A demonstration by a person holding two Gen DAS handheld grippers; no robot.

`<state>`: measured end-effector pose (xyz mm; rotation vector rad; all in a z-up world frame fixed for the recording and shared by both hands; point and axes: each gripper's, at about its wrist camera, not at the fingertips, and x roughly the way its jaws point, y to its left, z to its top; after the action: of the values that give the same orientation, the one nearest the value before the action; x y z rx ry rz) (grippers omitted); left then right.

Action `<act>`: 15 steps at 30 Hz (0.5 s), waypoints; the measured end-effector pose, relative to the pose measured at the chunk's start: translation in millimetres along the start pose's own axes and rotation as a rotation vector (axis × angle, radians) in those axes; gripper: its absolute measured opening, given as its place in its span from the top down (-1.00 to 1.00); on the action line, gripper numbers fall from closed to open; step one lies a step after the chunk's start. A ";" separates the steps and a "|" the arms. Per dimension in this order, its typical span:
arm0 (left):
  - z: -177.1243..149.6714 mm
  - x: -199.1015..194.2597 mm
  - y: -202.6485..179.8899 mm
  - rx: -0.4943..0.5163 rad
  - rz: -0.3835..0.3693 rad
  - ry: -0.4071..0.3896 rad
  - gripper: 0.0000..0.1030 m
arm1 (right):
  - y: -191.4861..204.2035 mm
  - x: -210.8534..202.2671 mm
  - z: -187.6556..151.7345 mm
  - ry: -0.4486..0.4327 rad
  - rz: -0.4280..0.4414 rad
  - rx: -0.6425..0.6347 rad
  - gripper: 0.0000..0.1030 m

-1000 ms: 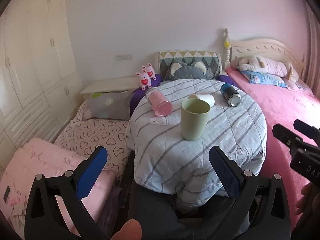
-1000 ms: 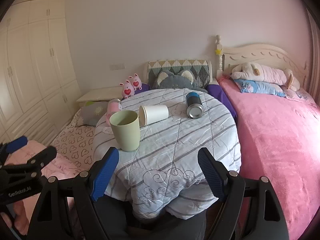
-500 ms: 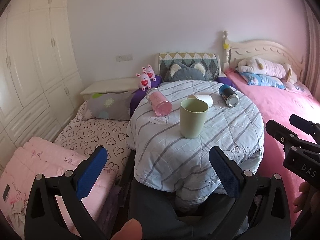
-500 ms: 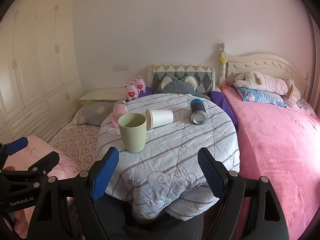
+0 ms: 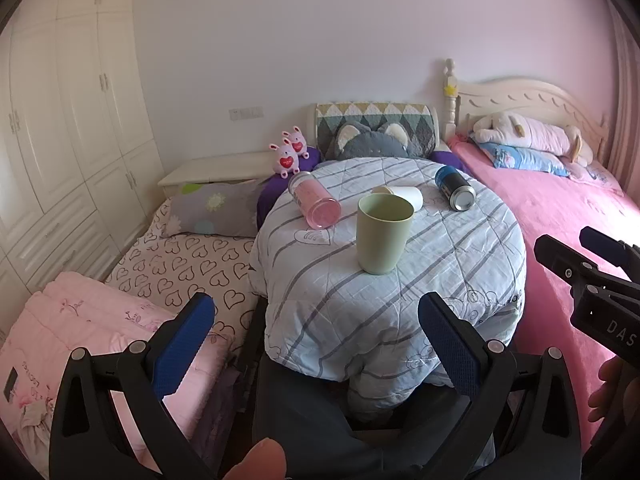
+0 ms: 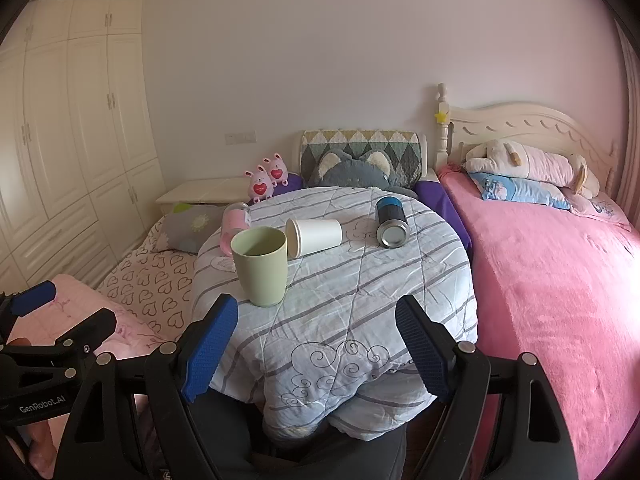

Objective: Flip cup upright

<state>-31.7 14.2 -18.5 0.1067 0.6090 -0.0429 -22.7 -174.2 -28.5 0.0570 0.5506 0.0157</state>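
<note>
A pale green cup (image 5: 384,233) (image 6: 261,266) stands upright on the round table with a striped quilt (image 5: 400,292) (image 6: 360,288). Behind it a white paper cup (image 6: 314,237) (image 5: 400,197) lies on its side, mouth to the left. A pink bottle (image 5: 316,205) (image 6: 234,227) and a dark can (image 5: 455,193) (image 6: 392,222) also lie on their sides. My left gripper (image 5: 316,344) is open and empty, in front of the table. My right gripper (image 6: 316,344) is open and empty, at the table's near edge.
A pink bed (image 6: 560,288) with plush toys lies to the right. A low mattress with heart sheets (image 5: 180,264) and pink bedding is on the left. White wardrobes (image 5: 60,140) line the left wall. A grey cat cushion (image 6: 352,168) sits behind the table.
Both grippers have drawn back slightly from the table and risen; the cups and table look a little farther away. Nothing on the table has moved.
</note>
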 end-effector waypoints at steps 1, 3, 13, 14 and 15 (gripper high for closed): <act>-0.1 0.1 -0.2 -0.001 -0.001 0.001 -0.99 | -0.4 0.3 0.0 0.001 0.000 0.001 -0.60; -0.1 0.4 -0.2 -0.002 -0.001 0.002 -0.99 | -0.4 0.4 -0.1 0.002 0.003 0.001 -0.60; -2.1 1.9 -2.0 -0.001 0.010 0.002 -0.99 | 0.3 4.3 -2.3 0.009 0.007 0.001 -0.60; -2.4 1.7 -2.3 -0.001 0.012 0.001 -0.99 | 0.4 4.7 -2.7 0.010 0.008 0.001 -0.60; -2.8 1.4 -2.7 -0.001 0.014 0.001 -0.99 | 0.4 5.3 -3.1 0.011 0.009 0.001 -0.60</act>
<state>-32.3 11.8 -21.8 0.1097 0.6087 -0.0286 -19.8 -173.5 -33.8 0.0608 0.5612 0.0246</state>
